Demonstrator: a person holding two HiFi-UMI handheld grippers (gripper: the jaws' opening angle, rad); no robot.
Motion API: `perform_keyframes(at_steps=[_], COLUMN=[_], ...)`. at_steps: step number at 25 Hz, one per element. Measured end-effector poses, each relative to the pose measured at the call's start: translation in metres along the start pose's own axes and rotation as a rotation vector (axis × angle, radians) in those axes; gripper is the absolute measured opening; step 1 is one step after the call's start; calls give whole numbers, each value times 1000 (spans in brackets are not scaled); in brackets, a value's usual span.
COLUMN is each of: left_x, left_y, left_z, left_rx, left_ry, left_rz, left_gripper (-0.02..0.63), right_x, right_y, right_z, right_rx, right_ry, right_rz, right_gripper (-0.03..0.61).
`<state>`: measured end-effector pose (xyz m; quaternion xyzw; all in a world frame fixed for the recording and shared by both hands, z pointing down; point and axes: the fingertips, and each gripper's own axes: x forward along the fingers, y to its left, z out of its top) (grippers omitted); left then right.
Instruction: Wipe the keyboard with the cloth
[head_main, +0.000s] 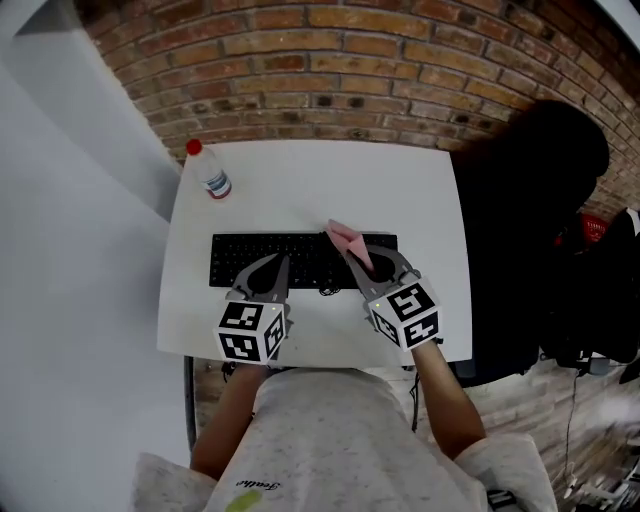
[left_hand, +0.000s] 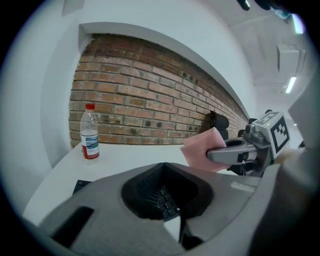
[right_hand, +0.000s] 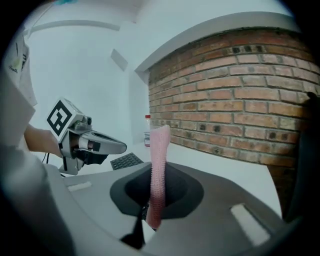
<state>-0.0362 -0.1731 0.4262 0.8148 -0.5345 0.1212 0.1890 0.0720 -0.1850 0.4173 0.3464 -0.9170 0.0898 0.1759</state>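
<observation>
seen from the head view, a white desk (head_main: 420, 200) stands against a brick wall (head_main: 330, 60). a black keyboard (head_main: 250, 250) lies across the desk's middle, its long side parallel to the near edge. both grippers hang over the keyboard's near rows, side by side and apart, each with its marker cube toward the person.

the right gripper (head_main: 362, 262) is clenched on the pink cloth (head_main: 347, 238). the right gripper view shows the cloth pinched edge-on between the 2 jaws, rising out of them as a thin, nubbly, upright strip. from above, the free part of the cloth sits over the right half of the keyboard, toward its back rows; i cannot tell whether it touches the keys.

the left gripper (head_main: 280, 264) is over the left half of the keyboard. its jaws are pressed together at the tips with nothing between them. through the hollow behind the tips, the left gripper view shows a few keys just below.

a clear plastic bottle (head_main: 210, 172) with a red cap and a blue-and-white label stands upright near the desk's far left corner, well apart from the keyboard. a black chair (head_main: 540, 190) stands at the desk's right side. the person wears a light speckled shirt (head_main: 330, 440), and bare forearms reach to both grippers.
</observation>
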Motion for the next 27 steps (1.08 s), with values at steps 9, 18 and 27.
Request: perform_keyframes(at_steps=[9, 18, 27], left_x=[16, 22, 22], left_y=[-14, -21, -26], left_z=[-4, -4, -3], left_rx=[32, 49, 52], left_ry=[35, 50, 51], left_rz=[-56, -87, -96], left_gripper=[-8, -8, -8], right_x=[-24, -28, -29], right_y=[-20, -23, -23], right_z=[-21, -25, -23], right_rx=[102, 127, 130], right_ry=[-17, -20, -25], right_rz=[-118, -138, -133], right_gripper=[21, 21, 21])
